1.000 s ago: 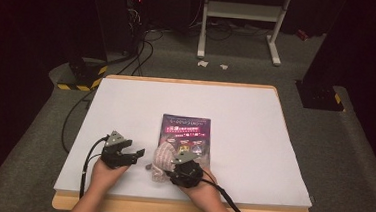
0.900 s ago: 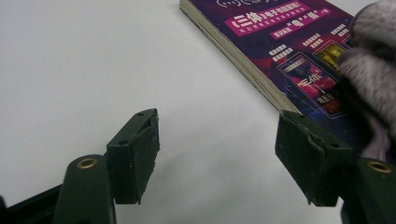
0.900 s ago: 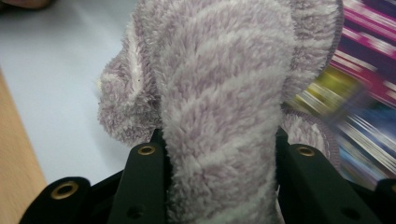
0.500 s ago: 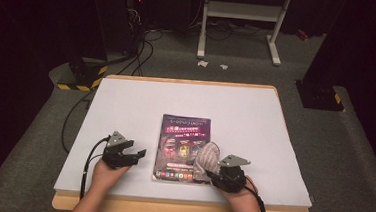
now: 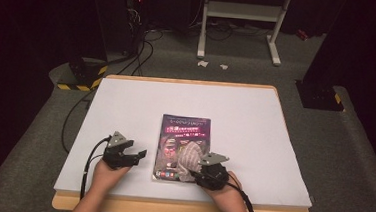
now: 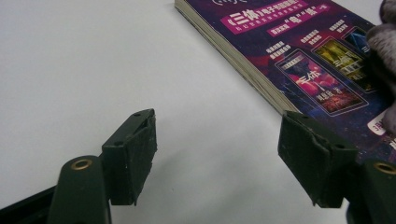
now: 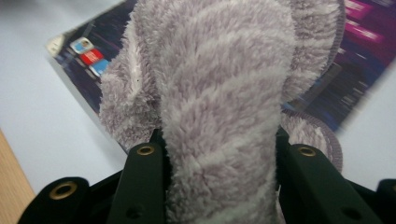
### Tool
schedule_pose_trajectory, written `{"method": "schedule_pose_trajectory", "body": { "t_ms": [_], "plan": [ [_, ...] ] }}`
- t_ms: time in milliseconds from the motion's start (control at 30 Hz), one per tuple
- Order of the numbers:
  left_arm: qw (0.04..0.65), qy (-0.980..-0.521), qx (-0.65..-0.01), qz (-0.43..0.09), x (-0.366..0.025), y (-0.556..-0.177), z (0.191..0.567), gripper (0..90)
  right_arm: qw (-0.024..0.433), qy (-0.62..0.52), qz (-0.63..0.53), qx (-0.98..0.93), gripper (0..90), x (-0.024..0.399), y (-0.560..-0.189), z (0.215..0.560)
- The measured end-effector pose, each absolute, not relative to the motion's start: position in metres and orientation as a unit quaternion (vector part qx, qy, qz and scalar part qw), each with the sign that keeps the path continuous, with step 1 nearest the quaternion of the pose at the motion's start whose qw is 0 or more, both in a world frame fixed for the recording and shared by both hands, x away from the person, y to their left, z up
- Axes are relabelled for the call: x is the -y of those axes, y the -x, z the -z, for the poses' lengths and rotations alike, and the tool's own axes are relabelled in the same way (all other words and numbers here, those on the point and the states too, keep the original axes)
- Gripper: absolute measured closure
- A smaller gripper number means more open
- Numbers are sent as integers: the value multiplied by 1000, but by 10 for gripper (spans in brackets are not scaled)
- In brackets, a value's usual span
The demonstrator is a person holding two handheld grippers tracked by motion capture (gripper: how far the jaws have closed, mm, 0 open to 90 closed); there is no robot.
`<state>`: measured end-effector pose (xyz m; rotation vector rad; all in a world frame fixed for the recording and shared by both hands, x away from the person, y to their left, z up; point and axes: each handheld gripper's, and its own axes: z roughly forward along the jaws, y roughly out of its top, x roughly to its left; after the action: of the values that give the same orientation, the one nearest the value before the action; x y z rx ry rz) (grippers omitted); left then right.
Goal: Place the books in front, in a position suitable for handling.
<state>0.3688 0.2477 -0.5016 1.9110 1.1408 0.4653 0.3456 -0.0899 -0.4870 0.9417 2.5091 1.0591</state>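
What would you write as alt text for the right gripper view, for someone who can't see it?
A fuzzy grey striped sock is pinched between the two black jaws of the right tool and stretches away up the picture. Under the sock lies a purple book on a white table, with a strip of the table's wooden edge at lower left.
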Motion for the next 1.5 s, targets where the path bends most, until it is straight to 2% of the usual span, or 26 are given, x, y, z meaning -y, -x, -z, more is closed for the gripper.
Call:
{"method": "schedule_pose_trajectory", "body": {
  "t_ms": [367,600,800,1267,1500],
  "plan": [
    [421,-758,-461,-190,-252,-369,500,269,106,-271,-376,-880,626,18,-348,489],
    [420,-760,-459,-189,-252,-370,501,269,101,-263,-379,-882,626,1,-351,490],
    [419,-761,-459,-187,-252,-370,502,270,104,-273,-377,-879,625,22,-350,489],
    [419,-765,-451,-188,-250,-369,503,276,136,-355,-371,-847,626,123,-343,489],
    [418,-767,-450,-187,-249,-370,503,276,136,-375,-372,-838,625,141,-342,491]
  ]
}}
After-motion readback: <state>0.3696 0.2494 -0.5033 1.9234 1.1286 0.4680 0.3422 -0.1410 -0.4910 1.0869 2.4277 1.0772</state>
